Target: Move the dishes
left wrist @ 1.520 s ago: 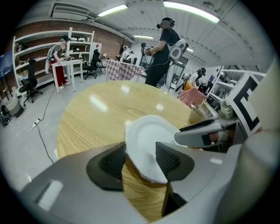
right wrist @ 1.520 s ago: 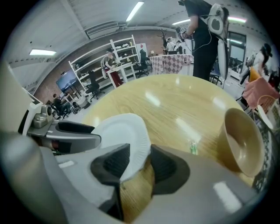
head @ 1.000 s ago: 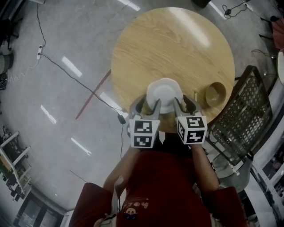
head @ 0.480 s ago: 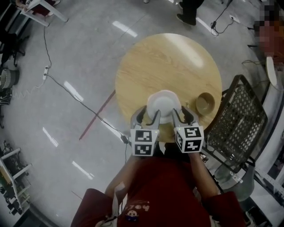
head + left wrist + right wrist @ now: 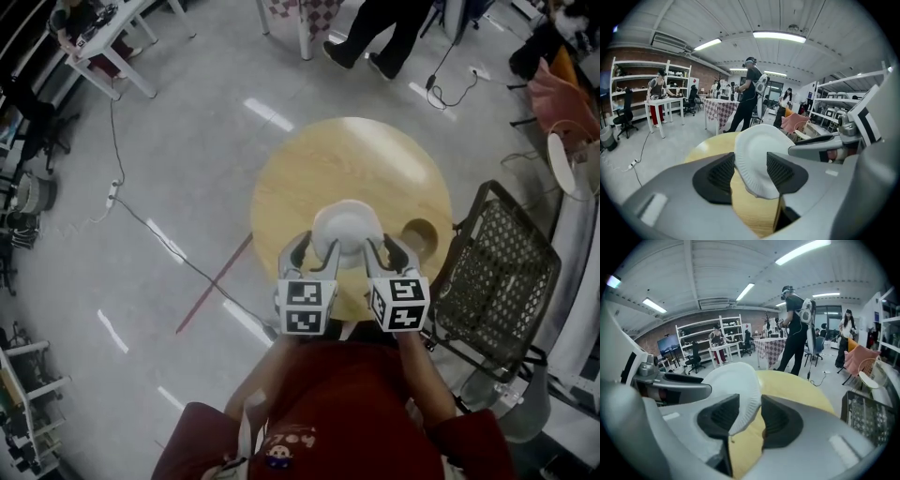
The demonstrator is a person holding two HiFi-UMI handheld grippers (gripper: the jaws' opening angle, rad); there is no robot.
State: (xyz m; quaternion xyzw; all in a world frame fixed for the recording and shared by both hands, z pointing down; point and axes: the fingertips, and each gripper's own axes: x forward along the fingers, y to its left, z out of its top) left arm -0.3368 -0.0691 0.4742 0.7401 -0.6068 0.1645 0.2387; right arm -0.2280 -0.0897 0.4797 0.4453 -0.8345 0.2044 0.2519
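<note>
- While the white plate hangs between them, the left hand-held gripper and the right hand-held gripper each clamp one side of its rim, with the jaws set fairly wide.
- In the left gripper view the left hand-held gripper has its dark pads on either face of the white plate. The plate tilts up and away from the jaws.
- In the right gripper view the right hand-held gripper pinches the opposite edge of the plate in the same way.
- Below and beyond both hand-held grippers lies the round wooden worktop.
- A brown bowl sits on the worktop just beyond the right hand-held gripper.
- A wire-mesh rack stands on the floor to the right of the right hand-held gripper.
- A cable trails across the floor to the left of the left one.
- Beyond the worktop a person stands among shelves.
- Compared with a second ago, the worktop looks smaller and lower in the head view. Both hand-held grippers and the plate have risen, with the grips unchanged.
</note>
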